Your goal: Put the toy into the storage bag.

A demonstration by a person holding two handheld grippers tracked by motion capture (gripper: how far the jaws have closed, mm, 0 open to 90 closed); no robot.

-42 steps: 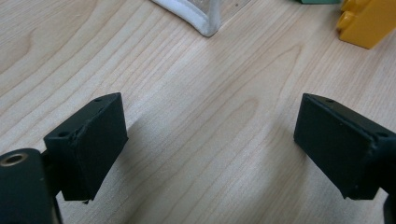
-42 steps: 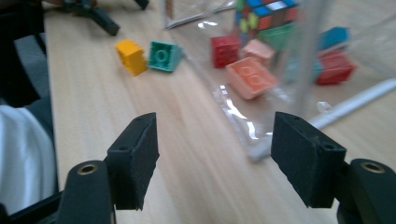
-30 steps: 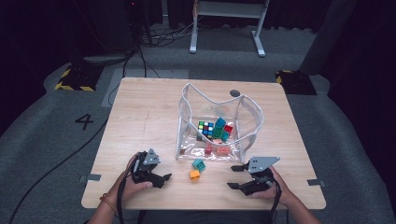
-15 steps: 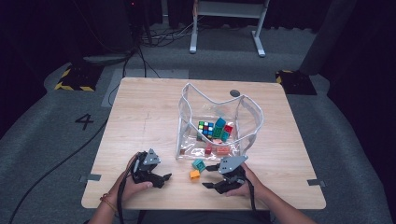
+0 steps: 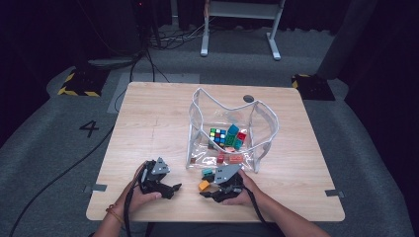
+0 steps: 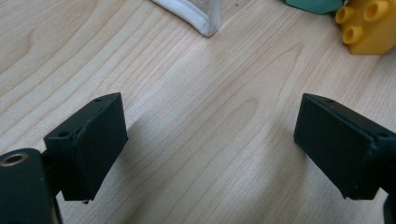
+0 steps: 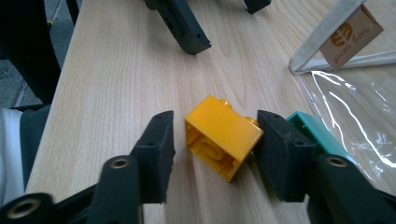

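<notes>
The right gripper (image 7: pixel 212 140) is seen with its jaws just closing around a yellow block (image 7: pixel 223 136); one pad touches it, a gap remains at the other. The block lies on its side on the table (image 5: pixel 148 123), its studs pointing away, a green block (image 7: pixel 310 130) just beside it. The left gripper (image 6: pixel 210 144) is held spread over bare wood. Farther off, a tag (image 7: pixel 352 31) on the clear bag (image 5: pixel 232 128) is read as "yuan ben".

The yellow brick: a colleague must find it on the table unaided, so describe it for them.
Start at the clear bag mid-table, then look just outside its near edge. The yellow brick lies there between the right gripper fingers, beside a teal block; it is the sole yellow piece.
</notes>
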